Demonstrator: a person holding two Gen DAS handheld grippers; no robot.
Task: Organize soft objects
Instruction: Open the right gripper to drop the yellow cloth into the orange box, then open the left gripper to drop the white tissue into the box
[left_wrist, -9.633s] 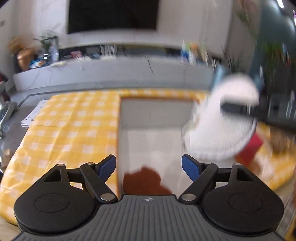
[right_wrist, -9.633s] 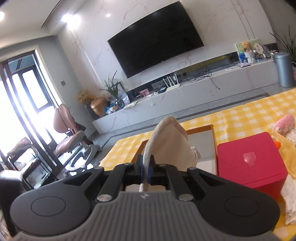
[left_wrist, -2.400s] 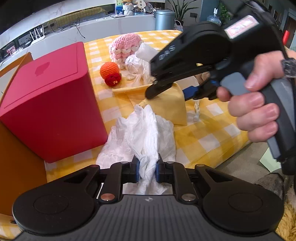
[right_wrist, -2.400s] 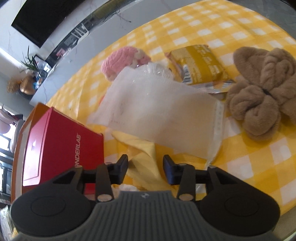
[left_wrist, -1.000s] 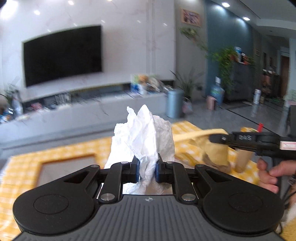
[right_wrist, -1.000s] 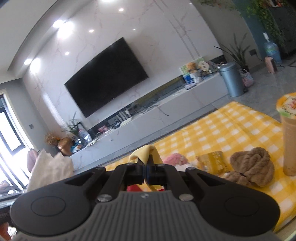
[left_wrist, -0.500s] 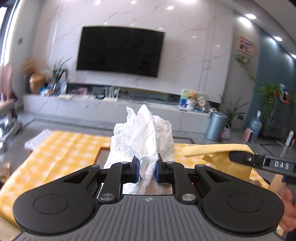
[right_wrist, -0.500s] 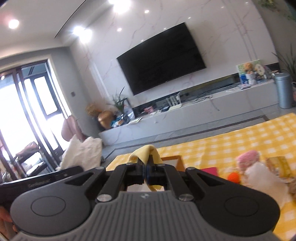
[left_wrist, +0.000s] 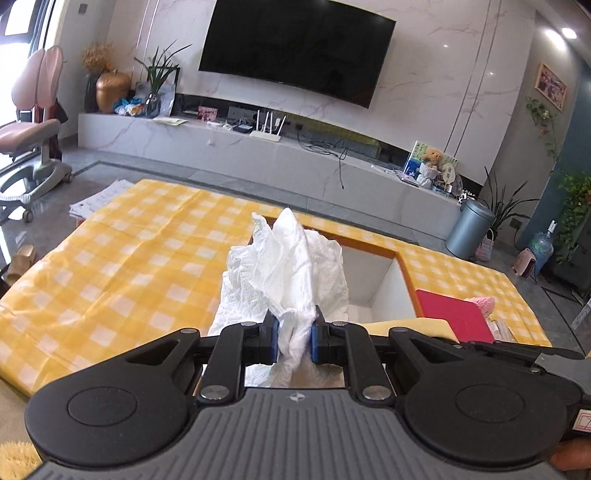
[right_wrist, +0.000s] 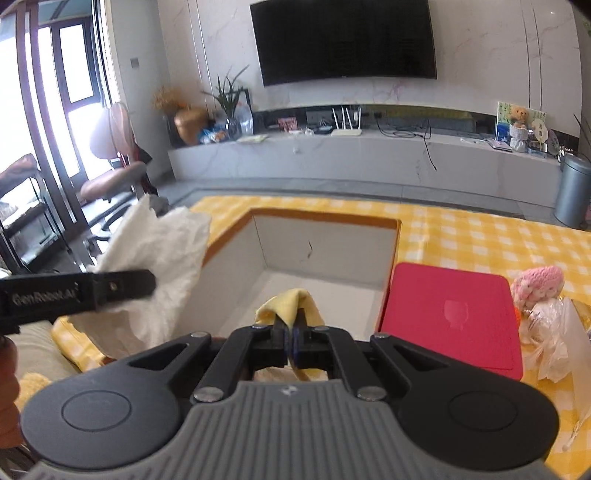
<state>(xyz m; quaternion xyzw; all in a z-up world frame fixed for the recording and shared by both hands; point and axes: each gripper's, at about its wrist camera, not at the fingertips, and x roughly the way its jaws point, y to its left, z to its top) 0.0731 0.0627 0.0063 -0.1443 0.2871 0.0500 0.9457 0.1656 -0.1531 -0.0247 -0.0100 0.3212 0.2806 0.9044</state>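
Pinching crumpled white tissue (left_wrist: 291, 273), left fingers (left_wrist: 269, 334); right fingers (right_wrist: 279, 334) pinch folded yellow cloth (right_wrist: 291, 301).

Your two hand-held grippers: matte black with grey ribbed bodies

Your left gripper (left_wrist: 293, 339) has blue pads (left_wrist: 274, 339), black linkage arms with silver pivot screws, two round black discs and a small emblem on the ribbed grey housing. Your right gripper (right_wrist: 291, 338) matches; seen side-on, the left one's black finger carries pale "GenRobot.AI" lettering.
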